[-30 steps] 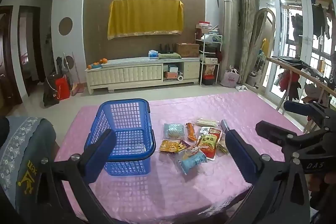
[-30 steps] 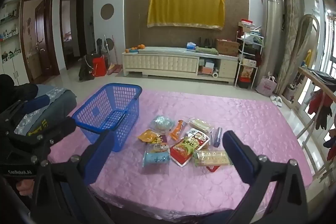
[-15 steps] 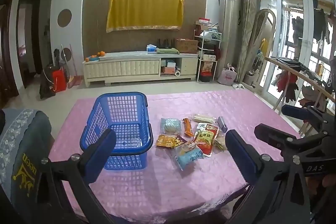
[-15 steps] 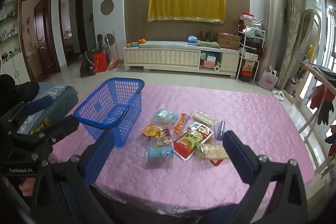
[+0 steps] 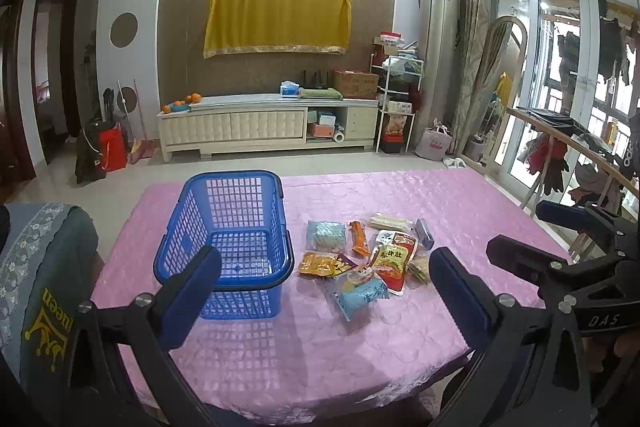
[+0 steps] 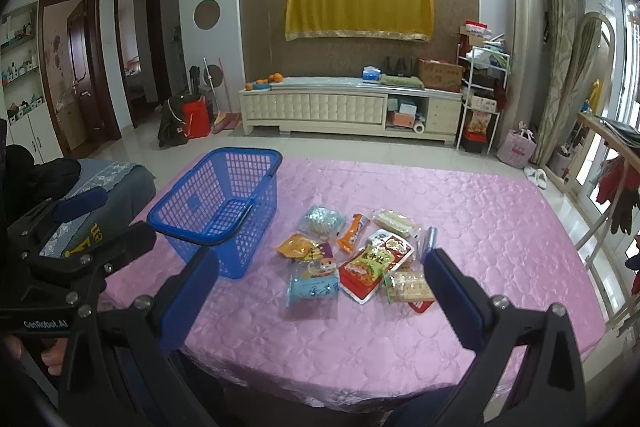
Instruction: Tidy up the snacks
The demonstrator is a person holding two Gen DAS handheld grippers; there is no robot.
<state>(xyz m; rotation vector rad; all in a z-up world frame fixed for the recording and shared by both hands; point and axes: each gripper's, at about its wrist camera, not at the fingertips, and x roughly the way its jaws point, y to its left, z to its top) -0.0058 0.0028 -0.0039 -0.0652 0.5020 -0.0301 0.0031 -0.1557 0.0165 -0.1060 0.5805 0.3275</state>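
An empty blue plastic basket (image 5: 228, 227) (image 6: 224, 203) stands on the left part of the pink table (image 5: 320, 355) (image 6: 500, 227). Right of it lies a cluster of several snack packets: a light blue packet (image 5: 362, 295) (image 6: 314, 291), a red packet (image 5: 390, 261) (image 6: 370, 267), an orange stick (image 5: 359, 239) (image 6: 352, 233), a yellow packet (image 5: 318, 264) (image 6: 298, 247). My left gripper (image 5: 326, 291) is open, held back over the near table edge, nothing between its fingers. My right gripper (image 6: 320, 299) is likewise open and empty, also seen from the side (image 5: 560, 239).
A chair with a grey cloth cover (image 5: 40, 267) (image 6: 100, 183) stands at the table's left side. Beyond the table is open floor, a white TV cabinet (image 5: 268, 131) (image 6: 348, 111), and a drying rack with clothes (image 5: 568, 155) at the right.
Both grippers have pulled back and risen slightly; the basket and snacks sit farther off in each view. Neither gripper took hold of anything.
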